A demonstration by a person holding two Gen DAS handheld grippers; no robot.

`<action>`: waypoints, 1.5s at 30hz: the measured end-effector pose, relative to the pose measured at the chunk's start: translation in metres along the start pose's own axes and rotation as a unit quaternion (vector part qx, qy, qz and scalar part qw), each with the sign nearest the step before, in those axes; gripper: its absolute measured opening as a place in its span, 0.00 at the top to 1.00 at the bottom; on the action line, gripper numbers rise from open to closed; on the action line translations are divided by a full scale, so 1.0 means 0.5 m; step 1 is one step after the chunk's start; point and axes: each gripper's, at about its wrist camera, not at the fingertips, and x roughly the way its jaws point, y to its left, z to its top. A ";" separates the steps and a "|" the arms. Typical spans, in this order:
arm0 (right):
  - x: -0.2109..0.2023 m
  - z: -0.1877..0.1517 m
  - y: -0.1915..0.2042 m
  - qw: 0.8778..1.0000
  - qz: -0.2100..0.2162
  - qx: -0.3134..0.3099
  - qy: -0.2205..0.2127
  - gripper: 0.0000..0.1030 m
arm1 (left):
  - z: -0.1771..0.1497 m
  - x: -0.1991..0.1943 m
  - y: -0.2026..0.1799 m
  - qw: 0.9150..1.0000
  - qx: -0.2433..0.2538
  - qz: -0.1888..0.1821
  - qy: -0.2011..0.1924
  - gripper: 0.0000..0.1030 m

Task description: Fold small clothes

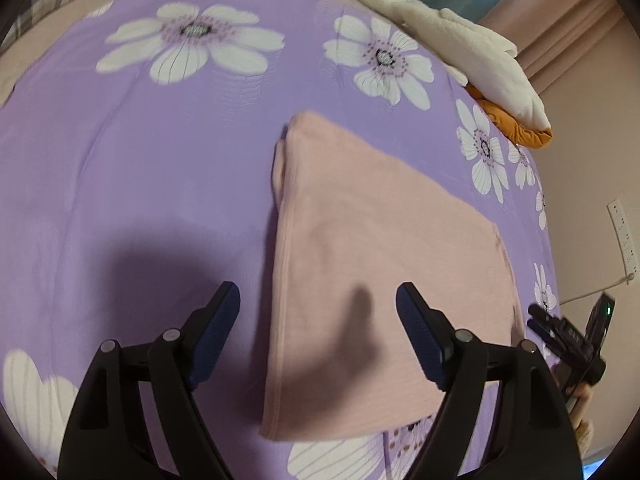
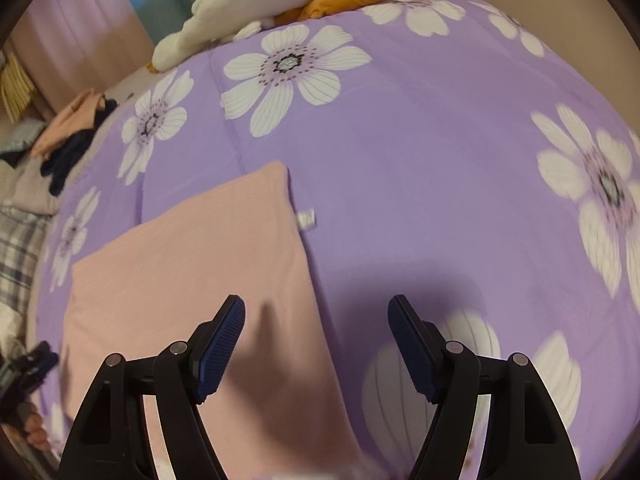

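A pink garment [image 1: 372, 256] lies folded into a flat rectangle on the purple flowered bedsheet [image 1: 140, 180]. My left gripper [image 1: 318, 304] is open and empty, hovering above the garment's near left edge. In the right wrist view the same garment [image 2: 192, 272] lies to the left, with a small white label [image 2: 307, 219] sticking out at its right edge. My right gripper [image 2: 316, 316] is open and empty above the garment's near right edge. The right gripper also shows at the right edge of the left wrist view [image 1: 568, 332].
A white and orange plush toy [image 1: 460, 52] lies along the far edge of the bed. A heap of pink and dark clothes [image 2: 76, 128] sits at the far left in the right wrist view. A checked blanket [image 2: 16, 256] lies at the left. A wall socket strip [image 1: 622, 236] is on the right wall.
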 end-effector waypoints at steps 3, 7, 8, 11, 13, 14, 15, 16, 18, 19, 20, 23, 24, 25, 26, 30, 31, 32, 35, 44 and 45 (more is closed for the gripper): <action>-0.007 -0.037 -0.018 0.998 0.040 0.034 0.020 0.29 | -0.015 0.009 0.009 1.000 -0.014 -0.016 0.017 0.23; -0.024 -0.094 -0.053 0.993 0.080 0.084 0.030 0.29 | -0.025 0.032 0.010 0.998 -0.024 -0.052 0.037 0.24; -0.022 -0.104 -0.057 0.990 0.092 0.100 0.036 0.29 | -0.025 0.036 0.010 0.997 -0.024 -0.055 0.040 0.26; -0.009 -0.120 -0.054 0.983 0.133 0.122 0.043 0.29 | -0.019 0.052 0.006 0.996 -0.032 -0.070 0.044 0.34; 0.000 -0.112 -0.044 0.980 0.147 0.127 0.034 0.29 | -0.015 0.062 0.004 0.995 -0.041 -0.079 0.050 0.36; 0.008 -0.107 -0.041 0.978 0.162 0.131 0.034 0.30 | -0.013 0.064 0.002 0.995 -0.040 -0.079 0.050 0.38; 0.024 -0.098 -0.036 0.973 0.181 0.140 0.037 0.32 | -0.012 0.065 0.001 0.995 -0.039 -0.078 0.049 0.43; 0.040 -0.091 -0.031 0.969 0.194 0.150 0.039 0.34 | -0.011 0.066 0.000 0.995 -0.037 -0.076 0.049 0.46; 0.066 -0.073 -0.016 0.969 0.193 0.155 0.022 0.40 | -0.011 0.069 0.004 0.995 -0.042 -0.076 0.047 0.61; 0.067 -0.073 -0.011 0.971 0.186 0.152 0.014 0.47 | -0.012 0.070 0.007 0.995 -0.046 -0.076 0.045 0.65; 0.075 -0.067 0.000 0.973 0.180 0.147 0.008 0.50 | -0.013 0.070 0.007 0.995 -0.051 -0.078 0.042 0.67; 0.090 -0.055 0.022 0.974 0.172 0.145 0.003 0.73 | -0.017 0.061 -0.003 0.996 -0.044 -0.070 0.029 0.76; 0.089 -0.053 0.026 0.974 0.171 0.148 0.002 0.75 | -0.019 0.055 -0.008 0.997 -0.041 -0.068 0.024 0.78; 0.080 -0.053 0.027 0.975 0.168 0.146 -0.004 0.77 | -0.021 0.046 -0.013 0.997 -0.038 -0.068 0.021 0.79; 0.068 -0.053 0.028 0.975 0.169 0.141 -0.011 0.78 | -0.023 0.035 -0.018 0.997 -0.036 -0.069 0.016 0.79; 0.007 -0.052 0.026 0.974 0.184 0.129 -0.035 0.80 | -0.029 -0.009 -0.035 0.995 -0.031 -0.093 0.012 0.79; -0.007 -0.054 0.024 0.974 0.183 0.127 -0.037 0.80 | -0.035 -0.021 -0.039 0.995 -0.033 -0.094 0.015 0.79; -0.027 -0.056 0.024 0.976 0.177 0.123 -0.040 0.80 | -0.043 -0.031 -0.045 0.995 -0.030 -0.094 0.019 0.79; -0.061 -0.068 0.016 0.979 0.164 0.116 -0.042 0.80 | -0.085 -0.058 -0.067 0.996 -0.017 -0.084 0.036 0.79; -0.109 -0.126 -0.022 0.989 0.100 0.101 -0.032 0.80 | -0.224 -0.045 -0.101 0.997 0.028 -0.012 0.075 0.77; -0.101 -0.129 -0.020 0.991 0.088 0.095 -0.028 0.80 | -0.228 -0.038 -0.098 0.996 0.029 0.002 0.079 0.76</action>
